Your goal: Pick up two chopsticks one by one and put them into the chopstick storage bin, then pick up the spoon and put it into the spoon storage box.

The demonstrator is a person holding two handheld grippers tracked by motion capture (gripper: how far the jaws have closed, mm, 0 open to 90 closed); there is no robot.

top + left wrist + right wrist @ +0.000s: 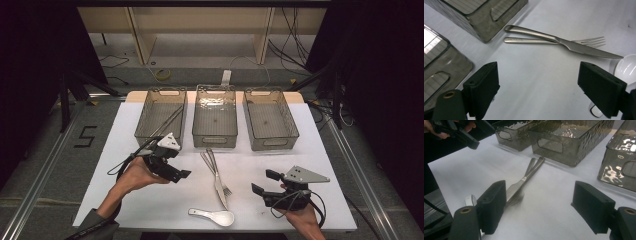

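My left tongs [181,175] stood wide apart with nothing between them, hovering left of the knife [218,181] and fork [214,170], which lay crossed on the worktop [125,200] just in front of the middle bin [215,116]. My right tongs [264,182] were also apart and empty, near the worktop's front right corner, aimed toward the cutlery. The spoon [214,216] lay near the front edge, just beyond the knife's tip, and chopsticks [167,121] lay in the left bin [161,112].

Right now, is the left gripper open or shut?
Open. In the left gripper view the left gripper shows its two black jaws far apart over bare table, nothing between them, short of the knife.
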